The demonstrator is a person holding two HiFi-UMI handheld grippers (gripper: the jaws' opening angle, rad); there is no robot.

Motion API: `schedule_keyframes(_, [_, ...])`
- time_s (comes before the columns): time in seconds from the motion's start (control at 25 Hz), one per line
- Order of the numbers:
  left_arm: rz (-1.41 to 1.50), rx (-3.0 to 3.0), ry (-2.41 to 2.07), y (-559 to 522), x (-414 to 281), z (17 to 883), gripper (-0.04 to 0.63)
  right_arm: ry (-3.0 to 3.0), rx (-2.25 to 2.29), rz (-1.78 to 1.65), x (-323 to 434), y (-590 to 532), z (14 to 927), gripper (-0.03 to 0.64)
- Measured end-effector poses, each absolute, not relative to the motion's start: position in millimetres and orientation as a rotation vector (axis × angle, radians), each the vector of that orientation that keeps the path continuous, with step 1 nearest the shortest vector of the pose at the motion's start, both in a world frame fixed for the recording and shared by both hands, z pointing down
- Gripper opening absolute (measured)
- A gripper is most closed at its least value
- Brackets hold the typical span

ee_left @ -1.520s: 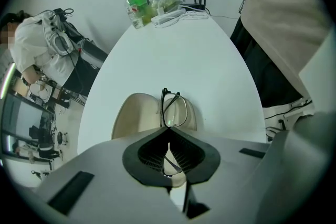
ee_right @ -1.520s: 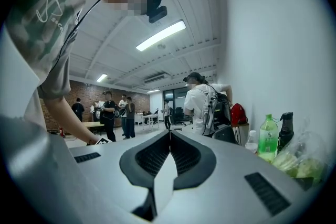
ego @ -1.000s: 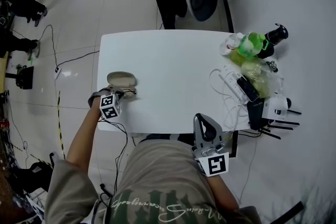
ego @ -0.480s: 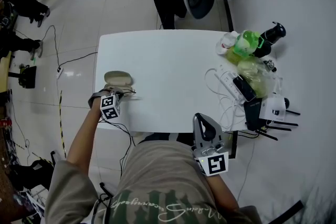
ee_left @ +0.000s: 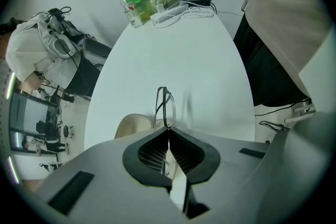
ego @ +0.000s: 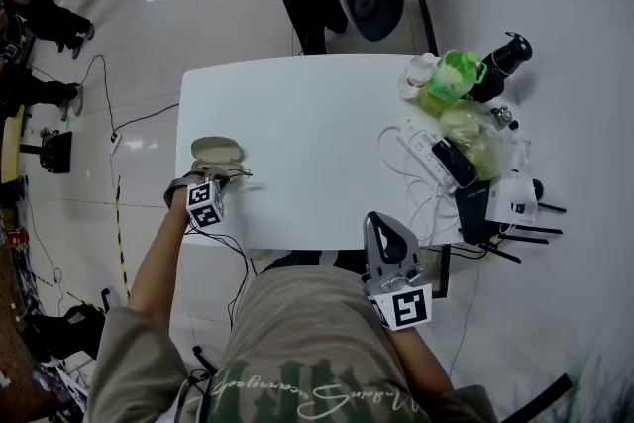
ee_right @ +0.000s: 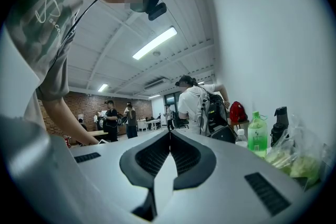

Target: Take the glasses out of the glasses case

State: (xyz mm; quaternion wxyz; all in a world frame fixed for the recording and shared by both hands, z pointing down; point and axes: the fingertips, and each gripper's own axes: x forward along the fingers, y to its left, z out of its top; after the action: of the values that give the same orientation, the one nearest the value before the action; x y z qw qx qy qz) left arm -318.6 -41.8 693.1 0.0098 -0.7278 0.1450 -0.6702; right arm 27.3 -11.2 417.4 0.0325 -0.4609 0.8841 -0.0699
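Left gripper view: pinches glasses (ee_left: 164, 106) with left gripper (ee_left: 167, 128), just beside glasses case (ee_left: 132, 126). Holds right gripper (ee_right: 169, 132) closed, empty.

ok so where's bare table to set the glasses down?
The middle of the table is bare, from the glasses case over to the power strip. Right end is crowded: green bottle, plastic bag, black bottle. Left gripper holds the glasses beside the case.

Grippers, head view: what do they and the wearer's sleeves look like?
The left gripper and right gripper are both grey with black-lined jaws, each carrying a white cube printed with black square markers. The shirt is olive, short-sleeved, with pale script.
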Motion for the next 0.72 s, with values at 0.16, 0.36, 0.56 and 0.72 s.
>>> schedule_keyframes(0.16, [-2.102,-2.271,0.488,-44,-319,692,0.018,2.723,-1.406,-0.214,31,-13,418,0.012])
schedule_keyframes(0.36, [-2.101,-2.258,0.489,-45,-324,687,0.018,2.732,-1.403,-0.211,28,-16,415,0.012])
schedule_keyframes(0.56, [-2.097,-2.235,0.486,-48,-329,685,0.018,2.722,-1.404,-0.184,28,-21,411,0.012])
schedule_keyframes(0.72, [-2.093,-2.222,0.463,-50,-328,681,0.018,2.726,-1.404,-0.180,26,-24,411,0.012])
